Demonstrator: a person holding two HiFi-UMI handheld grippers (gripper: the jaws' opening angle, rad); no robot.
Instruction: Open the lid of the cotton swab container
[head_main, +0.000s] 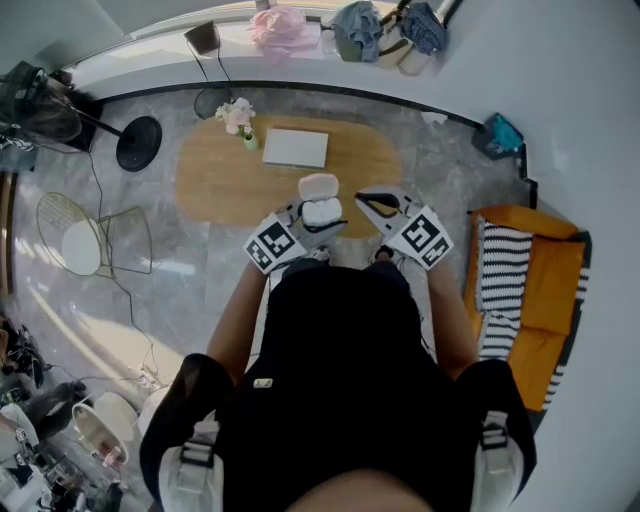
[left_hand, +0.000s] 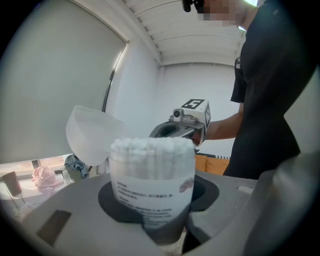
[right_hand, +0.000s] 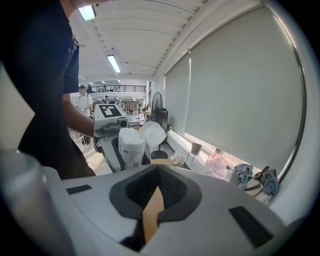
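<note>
The cotton swab container (left_hand: 152, 180) is a clear round tub with a printed label, packed with white swabs. It stands upright between the jaws of my left gripper (left_hand: 155, 220), which is shut on it. Its translucent lid (left_hand: 92, 135) is flipped up and back on the far side. In the head view the container (head_main: 322, 212) and its raised lid (head_main: 318, 186) sit over the table's near edge. My right gripper (head_main: 372, 203) is just to the right of it, shut and empty. From the right gripper view the container (right_hand: 131, 147) shows ahead, apart from the right gripper (right_hand: 157, 170).
An oval wooden table (head_main: 220, 180) carries a white flat slab (head_main: 296, 148) and a small flower vase (head_main: 240, 118). A wire chair (head_main: 85, 240) stands at the left, an orange seat with a striped cloth (head_main: 530, 290) at the right.
</note>
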